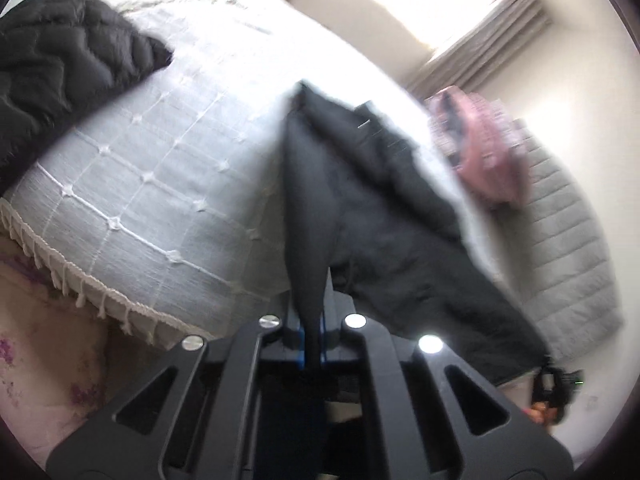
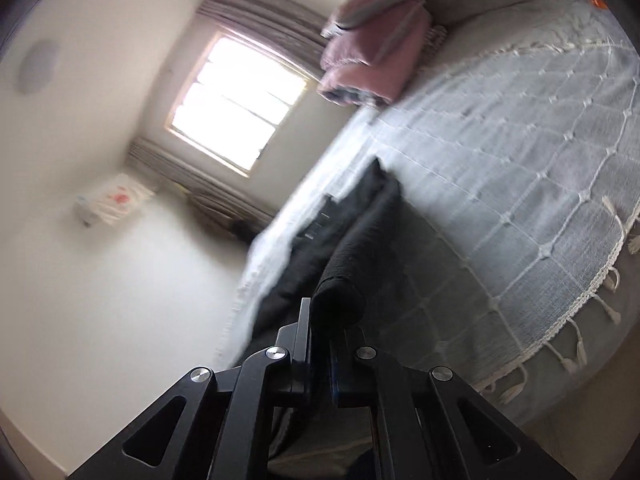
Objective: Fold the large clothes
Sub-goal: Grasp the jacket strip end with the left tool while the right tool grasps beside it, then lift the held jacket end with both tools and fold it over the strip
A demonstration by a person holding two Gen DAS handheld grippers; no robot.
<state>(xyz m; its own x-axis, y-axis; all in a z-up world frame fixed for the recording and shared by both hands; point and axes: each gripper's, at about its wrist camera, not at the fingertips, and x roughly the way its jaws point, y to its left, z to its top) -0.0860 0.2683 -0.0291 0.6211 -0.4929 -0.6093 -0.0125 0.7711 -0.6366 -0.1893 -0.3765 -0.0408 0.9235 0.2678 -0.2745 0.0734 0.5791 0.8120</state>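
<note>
A large black garment [image 1: 380, 216] hangs lifted above the bed, stretched between my two grippers. My left gripper [image 1: 310, 320] is shut on a pinched edge of it, and the cloth runs up and away to the right. In the right wrist view the same black garment [image 2: 344, 248] trails from the jaws back onto the bed; my right gripper [image 2: 320, 344] is shut on a rolled edge of it. The other gripper [image 1: 554, 388] shows small at the lower right of the left wrist view, with a bit of a hand.
The bed wears a pale grey checked bedspread [image 1: 160, 168] with a tasselled fringe [image 2: 576, 320]. A black quilted coat [image 1: 60, 60] lies at its far left. Pink folded bedding [image 2: 372, 52] rests by a grey padded headboard [image 1: 572, 248]. A bright window [image 2: 236, 100] is behind.
</note>
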